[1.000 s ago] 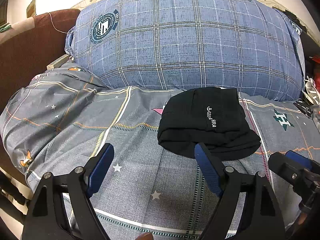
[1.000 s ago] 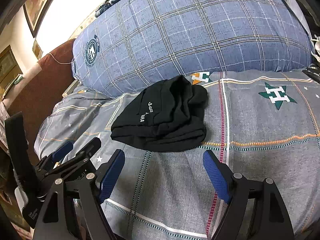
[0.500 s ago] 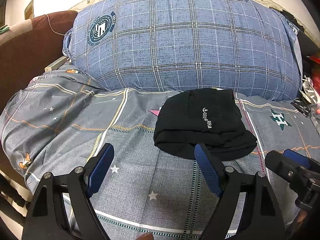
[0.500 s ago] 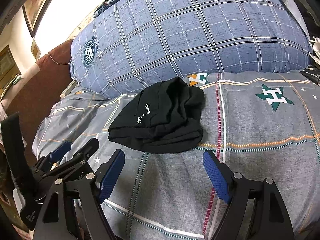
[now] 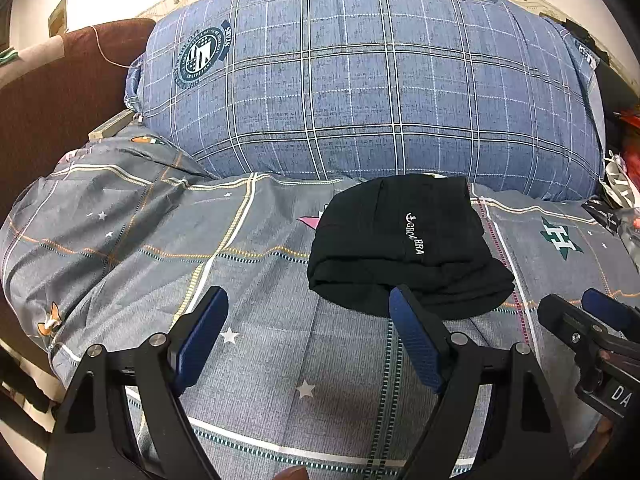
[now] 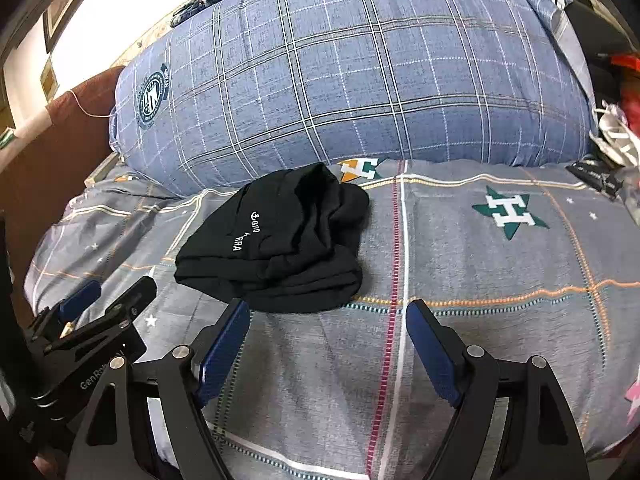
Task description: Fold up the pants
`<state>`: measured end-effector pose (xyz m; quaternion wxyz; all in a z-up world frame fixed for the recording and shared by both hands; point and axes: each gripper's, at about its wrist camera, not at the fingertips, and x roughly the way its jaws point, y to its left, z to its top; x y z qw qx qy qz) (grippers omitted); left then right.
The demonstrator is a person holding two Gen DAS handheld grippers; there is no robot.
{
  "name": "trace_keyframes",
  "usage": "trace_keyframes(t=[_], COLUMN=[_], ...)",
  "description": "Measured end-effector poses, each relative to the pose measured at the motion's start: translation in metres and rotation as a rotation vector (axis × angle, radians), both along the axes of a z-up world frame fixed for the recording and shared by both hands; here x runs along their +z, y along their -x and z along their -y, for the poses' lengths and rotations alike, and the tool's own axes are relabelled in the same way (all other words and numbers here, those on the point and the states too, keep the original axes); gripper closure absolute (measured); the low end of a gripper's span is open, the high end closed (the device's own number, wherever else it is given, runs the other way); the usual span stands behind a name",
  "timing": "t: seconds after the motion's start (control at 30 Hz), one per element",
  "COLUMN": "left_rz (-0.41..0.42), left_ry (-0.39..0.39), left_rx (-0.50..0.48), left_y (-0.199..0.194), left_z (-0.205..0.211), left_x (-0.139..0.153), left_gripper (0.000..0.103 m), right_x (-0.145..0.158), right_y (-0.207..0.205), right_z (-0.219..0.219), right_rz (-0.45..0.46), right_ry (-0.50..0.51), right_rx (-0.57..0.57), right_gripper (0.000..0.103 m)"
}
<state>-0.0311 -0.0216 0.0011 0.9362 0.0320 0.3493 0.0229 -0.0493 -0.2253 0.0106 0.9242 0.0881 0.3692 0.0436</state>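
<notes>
The black pants lie folded into a compact bundle with white lettering on the grey patterned bedsheet, just in front of a big blue plaid pillow. They also show in the right wrist view. My left gripper is open and empty, held near the bundle's front edge, slightly left of it. My right gripper is open and empty, near the front right of the bundle. Each gripper shows in the other's view: the right gripper and the left gripper.
A large blue plaid pillow fills the back of the bed. A brown headboard or sofa stands at the left. Clutter lies at the right edge. The sheet stretches out right of the pants.
Both grippers have drawn back slightly from the folded pants. Both stay open and empty. The pants have not moved.
</notes>
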Motion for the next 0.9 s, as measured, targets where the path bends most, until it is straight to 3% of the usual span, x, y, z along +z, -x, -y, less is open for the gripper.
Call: trace_keyframes(t=[0.9], left_rz=[-0.078], left_ry=[-0.03], left_rx=[-0.039], left_y=[-0.007], left_z=[0.01], left_x=[-0.007], left_gripper=[0.019], right_x=[-0.003], right_y=[-0.003], right_z=[-0.001], right_rz=[-0.022], right_ry=[0.07], right_rx=[-0.031], right_gripper=[0.021])
